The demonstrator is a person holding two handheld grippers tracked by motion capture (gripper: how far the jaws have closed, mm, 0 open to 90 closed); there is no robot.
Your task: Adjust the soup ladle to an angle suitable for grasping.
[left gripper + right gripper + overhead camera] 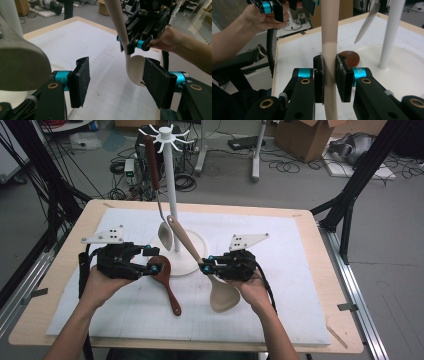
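Cream spoon (223, 295): clamped in the right claw (206, 266) at the lower part of its handle, just above the bowl. It is off the mat.
Right claw's grip: jaws narrow, both pads pressed flat on the handle, as the right gripper view shows (329, 75).
Long axis: the spoon runs slantwise through the claw. The bowl hangs on the person's side of the jaws, and the handle rises up and away from them, leaning toward the white stand (170, 185).
Handle tip: ahead of and above the claw, close beside the stand's pole. I cannot tell whether it touches.
Hooks (164, 134): high above the claw at the pole's top, well above the handle tip. I judge the coming move to be a lift with the handle end leading.
Hanging spoon (152, 165): already on a hook on the far-left side of the ring, so the free hooks nearer the right claw look the easier target.
Left claw (151, 260): jaws apart, nothing between the pads. It points across toward the right claw, and its own view (115, 80) looks at the cream bowl farther off.
Brown spoon (170, 290): flat on the mat (280, 285), its bowl just by the left claw's tips and its handle running back toward the person.
Nearer hand: the right hand for the cream spoon, the left for the brown one.
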